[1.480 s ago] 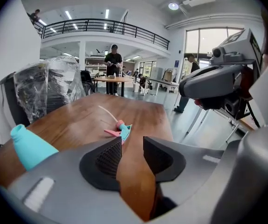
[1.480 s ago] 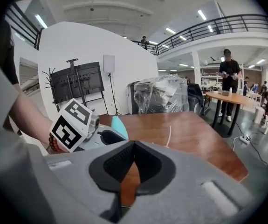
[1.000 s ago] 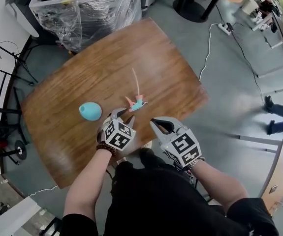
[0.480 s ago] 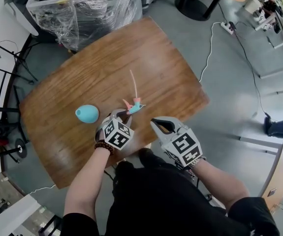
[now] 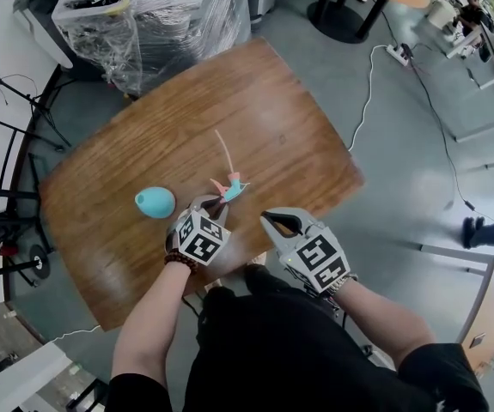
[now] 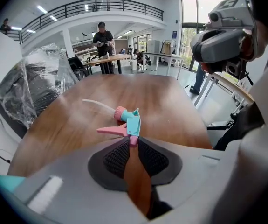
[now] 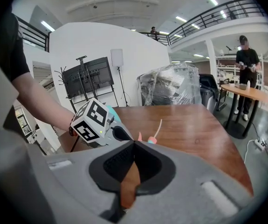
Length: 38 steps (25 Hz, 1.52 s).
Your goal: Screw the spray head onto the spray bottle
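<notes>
Left gripper (image 6: 133,140): fingers just closing, now pinching spray head (image 6: 131,123) by its pink end.
Right gripper (image 7: 134,143): fingers together, empty.
Spray bottle (image 5: 155,202): on bench (image 5: 272,110).

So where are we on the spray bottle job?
Nothing is screwed on yet. In hand: the left claw has just been closing on the pink tip of the spray head, which lies on the table. The right claw is shut and empty. Still to do: the blue bottle lies apart, untouched; grab it, then twist the head on.
</notes>
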Each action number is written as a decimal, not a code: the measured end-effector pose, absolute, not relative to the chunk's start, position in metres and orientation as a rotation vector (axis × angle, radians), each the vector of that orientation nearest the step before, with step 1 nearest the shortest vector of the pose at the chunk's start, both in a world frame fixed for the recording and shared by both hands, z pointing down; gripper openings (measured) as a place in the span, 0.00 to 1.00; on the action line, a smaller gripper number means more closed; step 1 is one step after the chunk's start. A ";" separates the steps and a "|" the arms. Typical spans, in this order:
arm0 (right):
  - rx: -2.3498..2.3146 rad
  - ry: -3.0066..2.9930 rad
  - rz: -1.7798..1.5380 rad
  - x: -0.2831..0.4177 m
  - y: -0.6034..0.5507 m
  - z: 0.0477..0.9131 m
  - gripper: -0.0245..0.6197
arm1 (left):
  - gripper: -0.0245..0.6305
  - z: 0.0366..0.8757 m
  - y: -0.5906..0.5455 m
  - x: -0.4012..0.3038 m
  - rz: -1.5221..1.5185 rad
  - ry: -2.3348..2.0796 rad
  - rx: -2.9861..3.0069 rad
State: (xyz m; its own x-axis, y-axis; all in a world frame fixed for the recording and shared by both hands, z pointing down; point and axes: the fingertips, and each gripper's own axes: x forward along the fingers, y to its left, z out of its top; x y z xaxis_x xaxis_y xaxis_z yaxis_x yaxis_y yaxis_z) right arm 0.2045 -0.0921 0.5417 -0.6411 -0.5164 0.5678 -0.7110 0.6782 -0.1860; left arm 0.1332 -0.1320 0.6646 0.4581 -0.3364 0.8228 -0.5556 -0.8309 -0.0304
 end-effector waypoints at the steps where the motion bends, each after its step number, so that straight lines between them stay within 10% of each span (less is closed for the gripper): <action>1: 0.938 -2.419 0.533 0.202 -0.091 0.541 0.02 | 0.15 0.662 -0.131 0.132 1.297 -0.774 2.464; 10: 0.796 -2.427 0.371 0.183 -0.088 0.538 0.02 | 0.15 0.625 -0.130 0.128 1.155 -0.810 2.437; 19: 0.686 -2.268 -0.016 0.167 -0.096 0.547 0.32 | 0.15 0.573 -0.123 0.133 0.913 -0.780 2.406; 38: 0.578 -2.016 -0.298 0.120 -0.115 0.549 0.36 | 0.15 0.474 -0.107 0.125 0.529 -0.558 2.427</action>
State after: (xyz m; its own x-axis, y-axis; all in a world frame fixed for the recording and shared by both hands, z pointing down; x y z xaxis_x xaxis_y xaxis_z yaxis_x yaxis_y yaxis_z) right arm 0.1200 -0.1153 0.5493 -0.4074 -0.5146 0.7545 -0.2747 0.8569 0.4361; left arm 0.1248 -0.1074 0.4738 0.8332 -0.2656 0.4850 -0.4987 -0.7400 0.4513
